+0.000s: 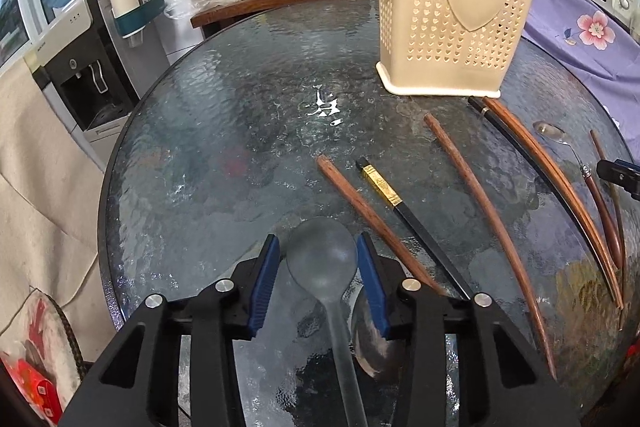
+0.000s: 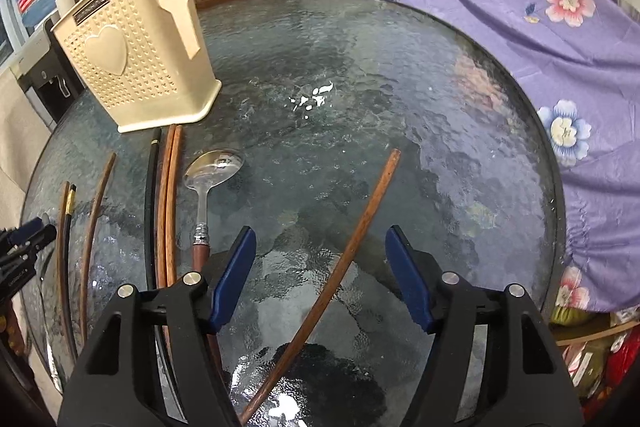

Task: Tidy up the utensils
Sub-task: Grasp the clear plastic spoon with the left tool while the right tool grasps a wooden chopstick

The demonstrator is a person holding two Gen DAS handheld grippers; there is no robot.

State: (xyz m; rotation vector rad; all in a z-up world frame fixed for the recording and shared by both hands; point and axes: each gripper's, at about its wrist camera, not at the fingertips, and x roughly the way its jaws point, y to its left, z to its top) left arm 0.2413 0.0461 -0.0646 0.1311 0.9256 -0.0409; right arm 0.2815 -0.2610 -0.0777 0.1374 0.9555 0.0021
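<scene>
1. Left gripper (image 1: 318, 249) sits spread around a grey spoon (image 1: 324, 259), blue pads either side of the bowl, can't tell if they touch it.
2. Right gripper (image 2: 320, 241) is wide apart over a brown chopstick (image 2: 352, 247) on the glass table (image 2: 360, 75).
3. More chopsticks (image 1: 476, 203) and a metal spoon (image 2: 212, 167) lie further out.
4. Cream holder (image 1: 452, 15) stands upright at the back.

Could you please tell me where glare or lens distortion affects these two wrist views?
Left wrist view: a white glare patch sits on the glass table near its centre, and the fisheye bends the wooden chopsticks into curves. Right wrist view: similar glare mid-table and another patch near the bottom edge; the utensil holder leans, and the corners are vignetted black.
</scene>
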